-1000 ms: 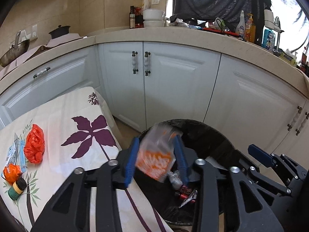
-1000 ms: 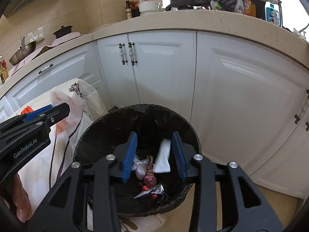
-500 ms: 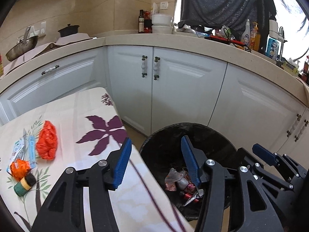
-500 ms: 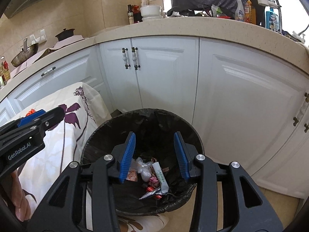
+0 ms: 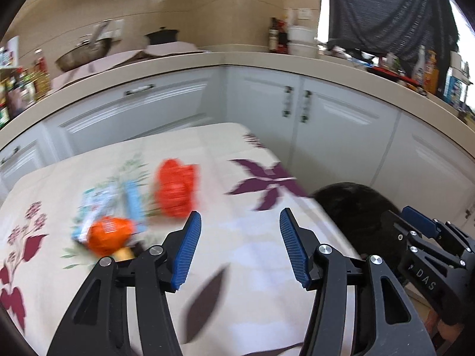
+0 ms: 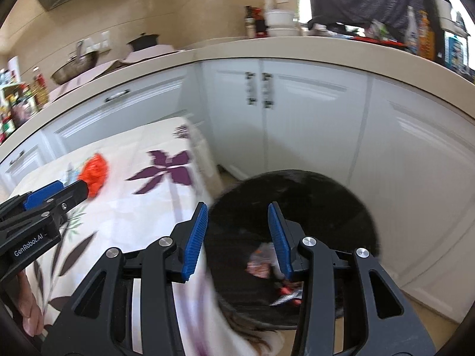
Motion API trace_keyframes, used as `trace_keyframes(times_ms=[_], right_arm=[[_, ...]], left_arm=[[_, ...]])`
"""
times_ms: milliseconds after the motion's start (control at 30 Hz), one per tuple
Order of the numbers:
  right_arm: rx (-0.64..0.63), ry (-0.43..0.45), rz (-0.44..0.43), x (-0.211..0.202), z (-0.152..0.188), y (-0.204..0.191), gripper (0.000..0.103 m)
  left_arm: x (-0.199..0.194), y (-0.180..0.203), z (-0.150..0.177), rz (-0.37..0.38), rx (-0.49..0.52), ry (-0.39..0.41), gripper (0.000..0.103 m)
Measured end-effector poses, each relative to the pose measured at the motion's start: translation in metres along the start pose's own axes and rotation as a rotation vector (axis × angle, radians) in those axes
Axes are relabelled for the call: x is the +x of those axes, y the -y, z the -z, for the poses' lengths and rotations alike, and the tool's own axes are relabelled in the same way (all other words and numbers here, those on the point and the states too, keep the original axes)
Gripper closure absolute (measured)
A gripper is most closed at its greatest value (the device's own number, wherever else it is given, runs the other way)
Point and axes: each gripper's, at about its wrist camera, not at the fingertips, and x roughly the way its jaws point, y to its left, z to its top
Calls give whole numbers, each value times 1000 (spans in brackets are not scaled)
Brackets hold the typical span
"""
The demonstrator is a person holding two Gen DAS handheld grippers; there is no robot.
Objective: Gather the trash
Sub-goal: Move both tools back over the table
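Both hand-held grippers, left hand-held gripper [image 5: 240, 222] and right hand-held gripper [image 6: 237, 216], parted, empty.

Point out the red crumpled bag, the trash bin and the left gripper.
red crumpled bag [image 5: 175, 191]: left wrist view, its middle.
trash bin [image 6: 297, 175]: right wrist view, far rim.
left gripper [image 5: 240, 247]: left wrist view, midway between fingertips.

Empty hand-held gripper [image 5: 239, 243] above tablecloth [image 5: 255, 255]

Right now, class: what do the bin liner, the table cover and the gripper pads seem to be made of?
Bin liner: thin black plastic film, probably; it looks dark and crumpled.
Table cover: printed cloth or vinyl, cream with purple leaves; blur leaves it open.
Left gripper pads: blue ribbed rubber or plastic, matte.
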Motion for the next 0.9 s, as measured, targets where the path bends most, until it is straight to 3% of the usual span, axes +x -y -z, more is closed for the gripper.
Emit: trace_keyframes(times_ms=[400, 800, 900], right_arm=[[-130, -35, -130, 10, 0, -96, 62], [-188, -75, -164, 22, 4, -136, 61], [-184, -77, -160, 25, 4, -136, 53]], left_arm=[[-12, -108, 27, -156, -131, -43, 48], [-1, -136, 41, -126, -154, -116, 48], [3, -135, 41, -108, -149, -129, 48]])
